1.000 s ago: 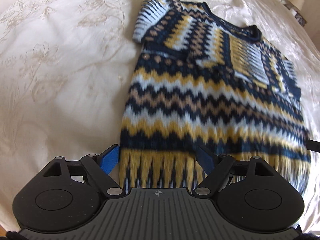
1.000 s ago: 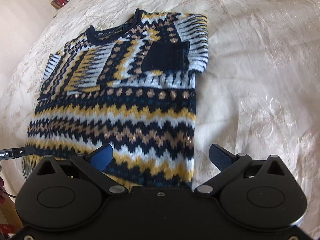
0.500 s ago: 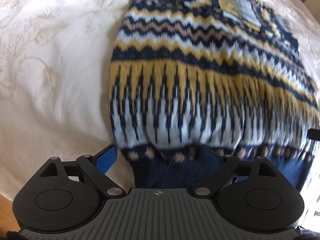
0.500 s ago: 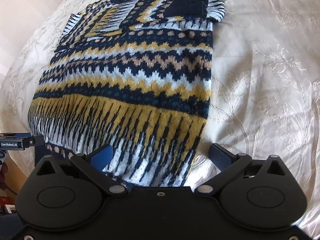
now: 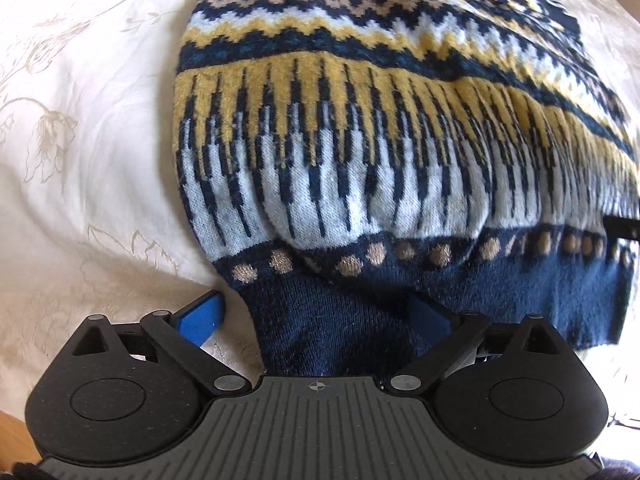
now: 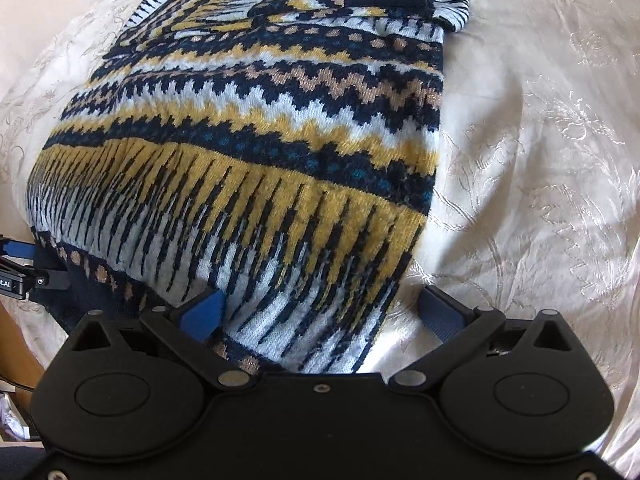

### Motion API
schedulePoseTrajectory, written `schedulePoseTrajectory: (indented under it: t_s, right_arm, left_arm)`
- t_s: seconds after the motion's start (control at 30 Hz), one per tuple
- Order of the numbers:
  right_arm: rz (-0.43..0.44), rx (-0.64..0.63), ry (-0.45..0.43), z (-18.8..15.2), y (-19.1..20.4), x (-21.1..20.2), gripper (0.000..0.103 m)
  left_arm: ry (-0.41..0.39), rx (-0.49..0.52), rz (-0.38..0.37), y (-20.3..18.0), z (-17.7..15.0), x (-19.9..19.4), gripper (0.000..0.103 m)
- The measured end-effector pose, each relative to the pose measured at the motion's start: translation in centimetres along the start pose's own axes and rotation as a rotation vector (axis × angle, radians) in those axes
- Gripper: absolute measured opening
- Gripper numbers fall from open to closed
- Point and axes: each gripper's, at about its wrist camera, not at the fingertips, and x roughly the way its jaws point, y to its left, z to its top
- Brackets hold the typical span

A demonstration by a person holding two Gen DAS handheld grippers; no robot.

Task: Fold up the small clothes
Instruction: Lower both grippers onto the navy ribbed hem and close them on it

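Cream embroidered bedspread (image 5: pixel 80 128) under sweater (image 5: pixel 380 140); both hand-held grippers (image 5: pixel 316 316) (image 6: pixel 320 312) gape, hem between.

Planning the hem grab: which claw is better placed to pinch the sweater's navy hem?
Left, probably: left claw, open, has the navy hem between its fingers. The right claw straddles mostly striped fabric.

The left tool (image 5: pixel 316 316) points forward and low, its two blue fingers (image 5: pixel 200 318) spread wide apart. The right tool (image 6: pixel 320 314) takes the same forward, low pose, its blue fingers (image 6: pixel 202 312) likewise parted. The left tool's tip shows at the left edge of the right wrist view.
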Motion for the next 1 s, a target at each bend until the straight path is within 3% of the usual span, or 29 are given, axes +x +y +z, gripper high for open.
schedulePoseTrajectory:
  t_s: [0.1,0.23,0.53,1.0]
  right_arm:
    - [-0.004,0.044,0.020,0.4,0.0,-0.4,0.103]
    - [-0.002,0.112,-0.017,-0.6,0.5,-1.9,0.101]
    - [0.083,0.188,-0.068,-7.4,3.0,-5.3,0.088]
    - [0.083,0.229,-0.082,-10.5,5.7,-5.4,0.086]
  left_arm:
    - [-0.022,0.003,-0.013,0.0,-1.1,-0.6,0.099]
    - [-0.072,-0.024,-0.049,0.3,-3.4,-1.9,0.099]
    - [-0.172,-0.002,-0.080,1.2,-7.2,-3.4,0.099]
    - [-0.214,0.002,-0.092,2.1,-6.6,-3.5,0.099]
